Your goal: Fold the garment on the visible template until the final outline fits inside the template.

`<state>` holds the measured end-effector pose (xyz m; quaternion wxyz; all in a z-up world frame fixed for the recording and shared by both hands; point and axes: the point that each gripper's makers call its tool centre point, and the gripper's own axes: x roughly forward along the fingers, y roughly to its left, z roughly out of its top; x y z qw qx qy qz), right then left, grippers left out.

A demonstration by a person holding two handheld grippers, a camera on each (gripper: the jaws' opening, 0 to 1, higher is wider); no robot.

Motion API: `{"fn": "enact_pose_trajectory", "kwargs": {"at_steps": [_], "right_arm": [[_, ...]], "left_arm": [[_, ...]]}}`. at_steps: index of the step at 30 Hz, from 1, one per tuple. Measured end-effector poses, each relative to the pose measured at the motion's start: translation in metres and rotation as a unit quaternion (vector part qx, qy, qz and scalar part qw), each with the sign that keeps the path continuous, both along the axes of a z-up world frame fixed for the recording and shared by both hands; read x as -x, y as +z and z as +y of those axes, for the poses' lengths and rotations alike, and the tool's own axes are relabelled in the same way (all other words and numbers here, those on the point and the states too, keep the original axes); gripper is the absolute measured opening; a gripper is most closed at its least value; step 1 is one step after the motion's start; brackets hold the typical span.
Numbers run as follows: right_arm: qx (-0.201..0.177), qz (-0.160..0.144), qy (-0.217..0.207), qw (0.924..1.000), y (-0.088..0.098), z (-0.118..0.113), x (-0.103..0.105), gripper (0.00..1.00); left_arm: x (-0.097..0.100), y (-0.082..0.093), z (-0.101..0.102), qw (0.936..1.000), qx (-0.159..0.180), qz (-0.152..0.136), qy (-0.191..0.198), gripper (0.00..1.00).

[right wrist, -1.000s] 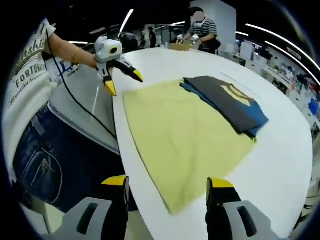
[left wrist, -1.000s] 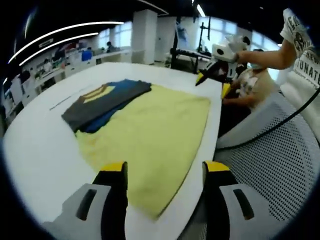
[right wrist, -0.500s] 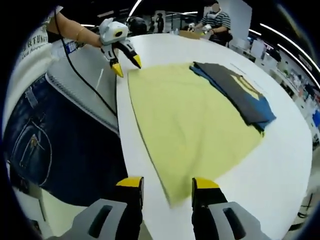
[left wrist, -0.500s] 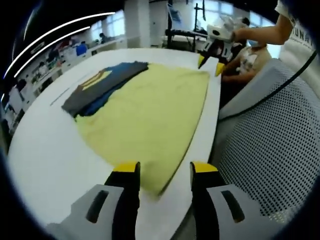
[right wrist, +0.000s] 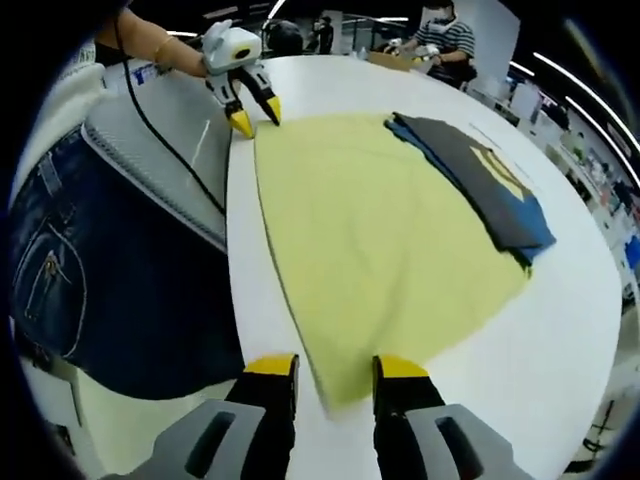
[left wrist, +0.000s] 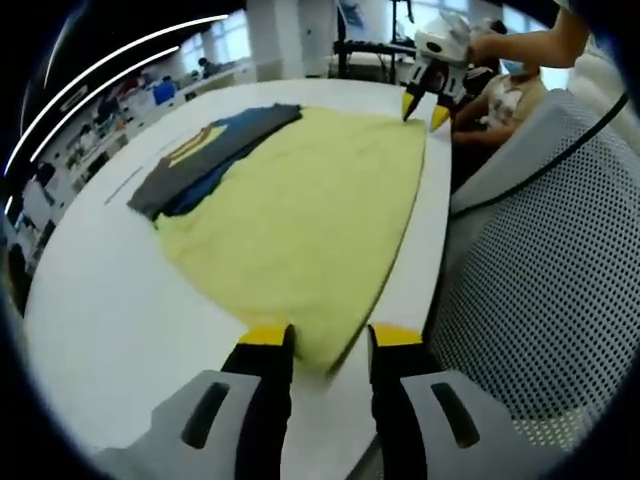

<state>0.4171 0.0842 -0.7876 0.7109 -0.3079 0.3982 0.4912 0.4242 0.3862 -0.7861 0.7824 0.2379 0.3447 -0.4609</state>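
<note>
The yellow garment (left wrist: pixel 310 210) lay spread flat on the white table (left wrist: pixel 90 320), a folded dark grey and blue shirt (left wrist: pixel 205 155) overlapping its far edge. Each near corner sat between spread jaws, the left gripper (left wrist: pixel 328 345) at one and the right gripper (right wrist: pixel 334 372) at the other. The corner grasp seemed in hand; next, both should close, then lift together.
</note>
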Motion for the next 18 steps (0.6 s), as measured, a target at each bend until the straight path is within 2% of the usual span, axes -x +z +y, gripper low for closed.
{"fn": "enact_pose_trajectory", "kwargs": {"at_steps": [9,12,15,18], "right_arm": [[0.012,0.001,0.011,0.9999,-0.0046,-0.0009,-0.0036,0.25],[0.009,0.004,0.009,0.9999,-0.0051,-0.0005,-0.0055,0.22],[0.007,0.018,0.008,0.9998,-0.0059,0.0003,-0.0042,0.19],[0.010,0.020,0.008,0.9997,-0.0059,-0.0002,-0.0060,0.16]], "left_arm": [[-0.0044,-0.0013,-0.0019,0.9997,-0.013,0.007,-0.017,0.23],[-0.0054,-0.0018,-0.0029,0.9995,-0.016,0.020,-0.018,0.23],[-0.0087,-0.0028,-0.0012,0.9994,-0.019,0.025,-0.015,0.26],[-0.0080,-0.0038,-0.0016,0.9993,-0.021,0.028,-0.017,0.25]]}}
